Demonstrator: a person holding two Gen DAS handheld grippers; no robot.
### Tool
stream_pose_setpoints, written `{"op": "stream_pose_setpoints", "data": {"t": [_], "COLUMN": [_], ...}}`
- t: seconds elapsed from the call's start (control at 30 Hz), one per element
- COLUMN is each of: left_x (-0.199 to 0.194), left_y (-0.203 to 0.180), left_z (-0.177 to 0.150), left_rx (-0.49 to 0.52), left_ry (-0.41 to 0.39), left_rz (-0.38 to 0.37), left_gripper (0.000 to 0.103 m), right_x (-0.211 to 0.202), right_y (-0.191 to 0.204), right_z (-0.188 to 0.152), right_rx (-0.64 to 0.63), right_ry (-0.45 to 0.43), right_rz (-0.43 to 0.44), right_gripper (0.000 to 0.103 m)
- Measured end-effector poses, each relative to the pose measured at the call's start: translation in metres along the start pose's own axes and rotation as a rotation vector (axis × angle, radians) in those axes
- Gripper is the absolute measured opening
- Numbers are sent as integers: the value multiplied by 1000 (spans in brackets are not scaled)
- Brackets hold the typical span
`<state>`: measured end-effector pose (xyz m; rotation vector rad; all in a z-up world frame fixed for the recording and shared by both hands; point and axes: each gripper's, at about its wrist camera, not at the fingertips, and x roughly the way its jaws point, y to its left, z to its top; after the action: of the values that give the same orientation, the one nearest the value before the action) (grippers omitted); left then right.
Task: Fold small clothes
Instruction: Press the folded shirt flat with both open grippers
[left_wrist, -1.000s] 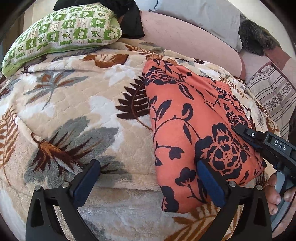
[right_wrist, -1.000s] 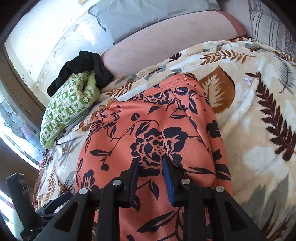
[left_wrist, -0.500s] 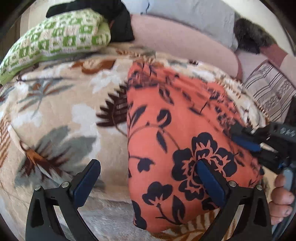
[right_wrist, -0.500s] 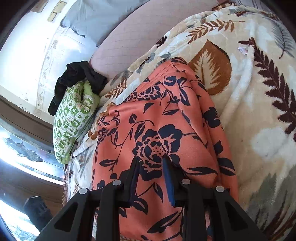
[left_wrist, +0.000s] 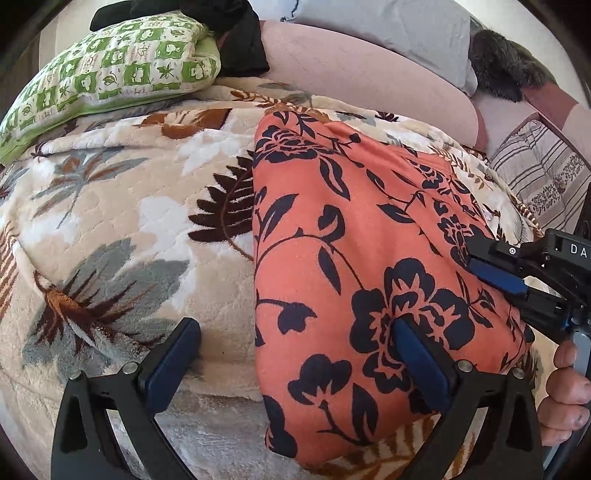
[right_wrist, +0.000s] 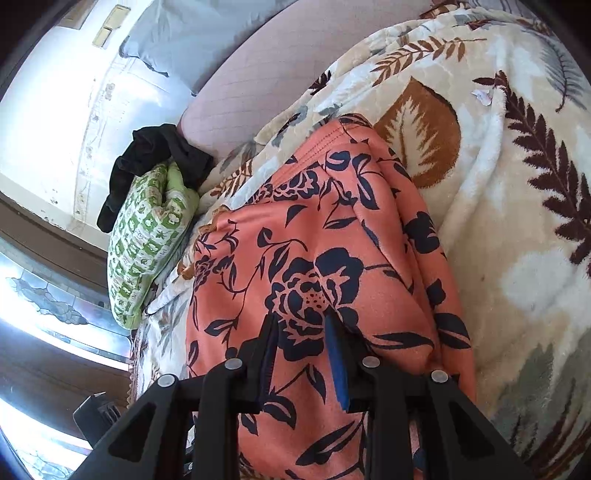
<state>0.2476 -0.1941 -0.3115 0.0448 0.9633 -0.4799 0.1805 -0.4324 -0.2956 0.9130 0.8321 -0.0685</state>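
Note:
An orange garment with dark navy flowers (left_wrist: 351, 258) lies folded lengthwise on a leaf-print blanket (left_wrist: 129, 229). It also shows in the right wrist view (right_wrist: 295, 266). My left gripper (left_wrist: 295, 354) is open wide; its right finger rests on the garment's near end and its left finger is over bare blanket. My right gripper (right_wrist: 301, 332) has its jaws close together with the orange cloth between them, pinching a fold. It also shows in the left wrist view (left_wrist: 495, 273) at the garment's right edge.
A green patterned pillow (left_wrist: 110, 77) with black clothing (left_wrist: 236, 44) on it lies at the back left. A pink bolster (left_wrist: 362, 81), a grey pillow (left_wrist: 388, 26) and a striped cushion (left_wrist: 539, 177) line the back and right.
Both grippers shifted slightly over the garment. The right gripper stayed pinched on the cloth while tilting; the left stayed open at the garment's near end.

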Motion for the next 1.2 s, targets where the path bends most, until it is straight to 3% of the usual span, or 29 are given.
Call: {"op": "stream_pose_setpoints", "data": {"t": [0.4, 0.67, 1.03, 1.2], "left_x": [-15, -31, -29, -29], "left_y": [-5, 13, 14, 11], "left_z": [10, 22, 20, 20], "left_rx": [41, 28, 61, 63], "left_ry": [20, -49, -54, -56], "left_rz": [56, 189, 220, 227], "left_gripper": [103, 103, 103, 103], "right_x": [2, 3, 1, -10], "right_y": [1, 3, 19, 38], "right_z": [1, 3, 0, 0], "right_rx": [-18, -24, -71, -106], "right_ry": [4, 20, -7, -66], "right_rz": [2, -10, -89, 18], "right_gripper": [31, 31, 30, 32]}}
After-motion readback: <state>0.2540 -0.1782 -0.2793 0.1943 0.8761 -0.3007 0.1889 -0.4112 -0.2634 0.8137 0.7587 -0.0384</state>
